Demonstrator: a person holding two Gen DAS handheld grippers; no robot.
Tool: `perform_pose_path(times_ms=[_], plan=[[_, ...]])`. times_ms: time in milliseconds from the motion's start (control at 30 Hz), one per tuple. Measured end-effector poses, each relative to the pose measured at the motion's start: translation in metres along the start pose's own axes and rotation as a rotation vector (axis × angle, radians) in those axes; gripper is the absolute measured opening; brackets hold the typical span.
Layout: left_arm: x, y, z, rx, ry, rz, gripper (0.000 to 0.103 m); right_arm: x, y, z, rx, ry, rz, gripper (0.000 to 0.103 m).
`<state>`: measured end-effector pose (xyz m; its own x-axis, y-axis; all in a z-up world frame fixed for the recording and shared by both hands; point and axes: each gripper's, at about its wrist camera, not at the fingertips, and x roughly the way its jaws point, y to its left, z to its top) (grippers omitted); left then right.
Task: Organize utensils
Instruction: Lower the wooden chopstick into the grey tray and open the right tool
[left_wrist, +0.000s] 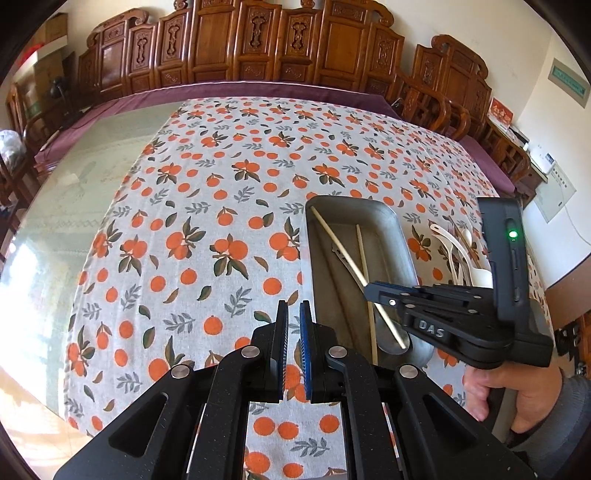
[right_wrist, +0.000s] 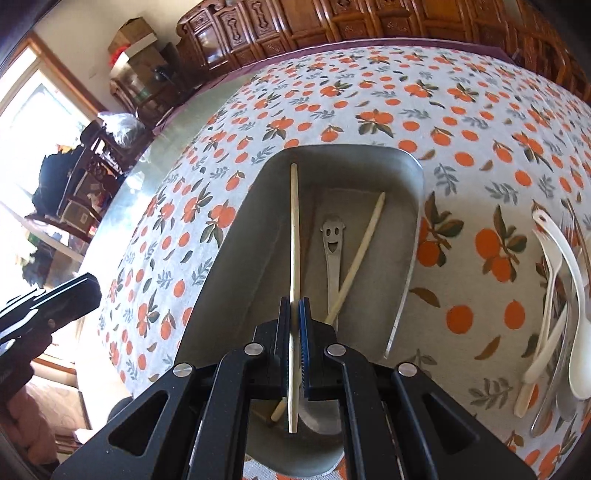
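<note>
A grey metal tray (right_wrist: 415, 206) lies on the orange-print tablecloth. In it are a metal spoon with a smiley face (right_wrist: 331, 240) and a loose pale chopstick (right_wrist: 360, 254). My right gripper (right_wrist: 294, 314) is shut on a second pale chopstick (right_wrist: 294, 229), held over the tray, its far end at the tray's far left. White plastic and metal utensils (right_wrist: 554, 295) lie right of the tray. My left gripper (left_wrist: 293, 317) is nearly shut and empty over the cloth, left of the tray (left_wrist: 402, 236). The right gripper (left_wrist: 369, 291) shows in the left wrist view holding the chopstick (left_wrist: 343, 247).
Carved wooden chairs (left_wrist: 258, 44) line the table's far edge. Bare glass tabletop (left_wrist: 74, 192) lies left of the cloth. A purple cloth border (left_wrist: 258, 88) runs along the far side. Boxes and clutter (right_wrist: 129, 48) stand by a window at far left.
</note>
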<state>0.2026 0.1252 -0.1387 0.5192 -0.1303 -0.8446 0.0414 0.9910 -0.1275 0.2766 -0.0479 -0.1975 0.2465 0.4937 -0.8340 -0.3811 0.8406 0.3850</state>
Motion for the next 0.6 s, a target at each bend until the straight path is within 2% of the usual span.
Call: perform_pose_path(times_ms=[300,600], plan=[[-0.002,-0.002,-0.001,0.003,-0.003,0.004,0.004,0.000,0.007,0.000,-0.036,-0.019,0.044,0.010],[-0.007,-0.012,0.001,0.011,-0.008,0.004,0.004,-0.027,0.003,0.001,-0.087,-0.079,0.044,0.010]])
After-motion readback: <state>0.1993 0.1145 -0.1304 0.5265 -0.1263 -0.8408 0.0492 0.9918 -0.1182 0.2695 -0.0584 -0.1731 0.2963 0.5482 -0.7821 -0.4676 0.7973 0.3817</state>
